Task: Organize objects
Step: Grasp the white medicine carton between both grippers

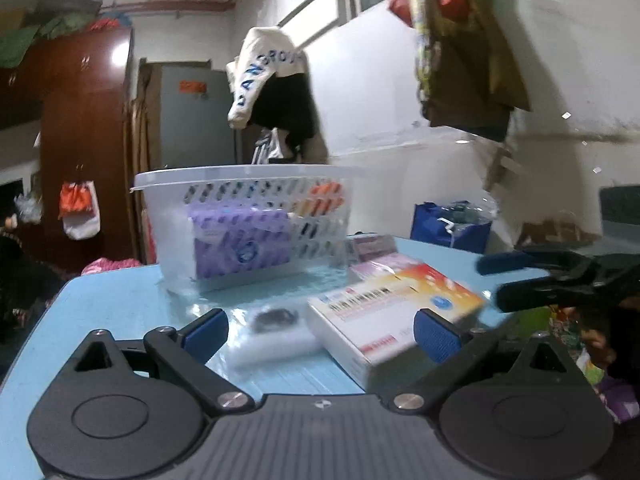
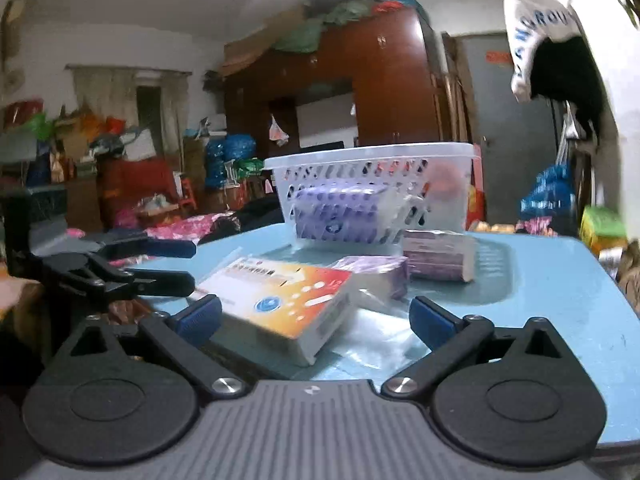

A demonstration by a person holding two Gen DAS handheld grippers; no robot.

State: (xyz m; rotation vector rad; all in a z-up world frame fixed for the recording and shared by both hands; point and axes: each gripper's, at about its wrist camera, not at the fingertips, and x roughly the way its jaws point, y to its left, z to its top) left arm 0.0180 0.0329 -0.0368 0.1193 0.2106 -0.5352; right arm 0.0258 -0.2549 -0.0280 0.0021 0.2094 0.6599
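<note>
**Two open grippers over a blue table of boxes**

From the left wrist camera, the left gripper (image 1: 322,330) stands with its blue pads wide apart, clamping nothing. Between and just beyond them on the blue table (image 1: 112,300) lie a clear plastic bag (image 1: 276,334) with something small and dark inside and, beside it on the right, an orange-and-white medicine box (image 1: 396,312) that reaches in front of the right-hand pad. Behind that box are a pink box (image 1: 378,265) and a further small box (image 1: 370,245), both blurred. Further back stands a white slotted basket (image 1: 244,220) with a purple box (image 1: 240,242) inside it and orange packs showing through its slots. The right gripper (image 1: 494,280) comes in from the right edge, its two fingers parted with nothing between them

From the right wrist camera, the right gripper (image 2: 316,318) is spread wide too, empty. The medicine box (image 2: 280,306) lies tilted just ahead of its left pad, a purple wrapped pack (image 2: 376,280) leaning against it, and a stack of purple boxes (image 2: 438,256) near the basket (image 2: 372,196), which holds the purple box (image 2: 340,216). The left gripper (image 2: 192,266) pokes in from the left, fingers apart, above the table's (image 2: 560,300) edge
</note>
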